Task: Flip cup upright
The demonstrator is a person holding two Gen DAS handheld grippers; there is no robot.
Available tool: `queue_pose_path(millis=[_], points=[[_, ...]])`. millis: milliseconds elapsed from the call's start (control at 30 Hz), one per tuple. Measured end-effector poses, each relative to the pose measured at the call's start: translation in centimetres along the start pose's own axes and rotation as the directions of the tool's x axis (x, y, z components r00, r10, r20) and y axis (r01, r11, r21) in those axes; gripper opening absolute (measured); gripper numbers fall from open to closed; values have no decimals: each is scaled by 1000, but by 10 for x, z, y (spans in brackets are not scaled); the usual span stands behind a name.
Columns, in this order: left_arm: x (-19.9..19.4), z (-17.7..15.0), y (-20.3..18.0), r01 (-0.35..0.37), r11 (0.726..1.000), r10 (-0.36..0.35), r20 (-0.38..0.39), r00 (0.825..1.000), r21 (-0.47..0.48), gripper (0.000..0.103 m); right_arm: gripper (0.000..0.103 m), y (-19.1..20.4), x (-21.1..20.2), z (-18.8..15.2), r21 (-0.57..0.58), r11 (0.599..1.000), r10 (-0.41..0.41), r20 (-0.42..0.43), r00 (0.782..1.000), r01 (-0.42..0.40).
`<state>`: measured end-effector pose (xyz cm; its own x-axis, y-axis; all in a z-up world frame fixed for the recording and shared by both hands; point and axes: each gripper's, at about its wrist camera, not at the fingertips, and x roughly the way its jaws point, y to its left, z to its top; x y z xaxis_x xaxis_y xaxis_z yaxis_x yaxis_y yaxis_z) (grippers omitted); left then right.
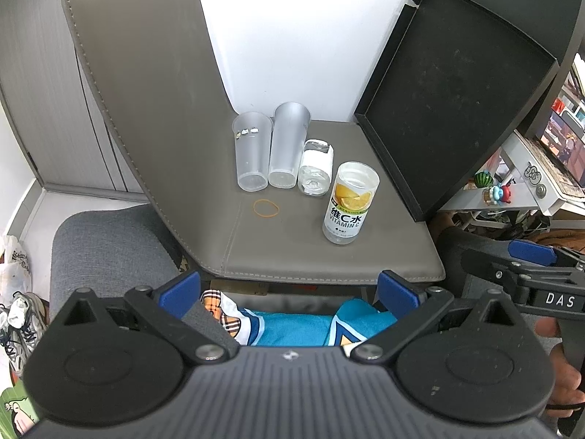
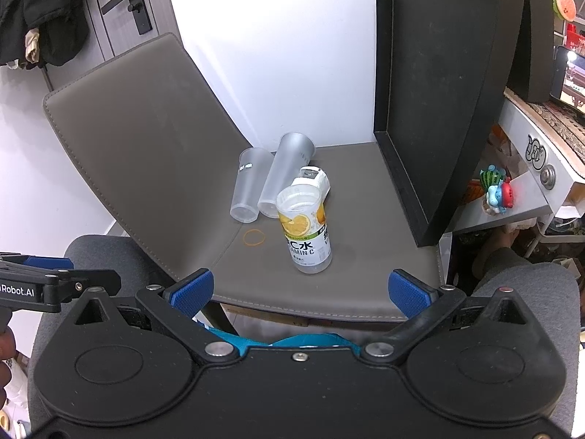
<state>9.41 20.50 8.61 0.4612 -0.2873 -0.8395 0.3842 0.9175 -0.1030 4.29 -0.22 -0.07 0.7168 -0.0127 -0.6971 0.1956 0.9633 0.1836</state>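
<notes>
Several clear plastic cups stand on a grey chair seat (image 1: 292, 241). A frosted cup (image 1: 252, 150) and a taller frosted cup (image 1: 288, 144) stand side by side, a small clear cup with a white label (image 1: 315, 172) to their right. A cup with a lemon "Vitamin C" label (image 1: 349, 203) stands nearest; it also shows in the right wrist view (image 2: 306, 230). Which way up each cup stands is hard to tell. My left gripper (image 1: 289, 292) is open and empty before the seat's front edge. My right gripper (image 2: 299, 291) is open and empty, also short of the seat.
An orange rubber band (image 1: 266, 207) lies on the seat before the cups. A black tray (image 1: 457, 109) leans upright at the seat's right side. The chair back (image 1: 146, 91) rises on the left. A white desk with small toys (image 1: 493, 186) stands at the right.
</notes>
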Motion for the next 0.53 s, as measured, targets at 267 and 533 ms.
queue_pose_path(millis=[267,533], points=[[-2,0,-1,1,1000,-1,13,1000,9,103,103,0,0,0,-2,1000,1,-2,1000,-1],[-5,1,-1,15,1000,-15,33,999,19,103,103,-3,3,0,22,1000,-7,4,1000,7]])
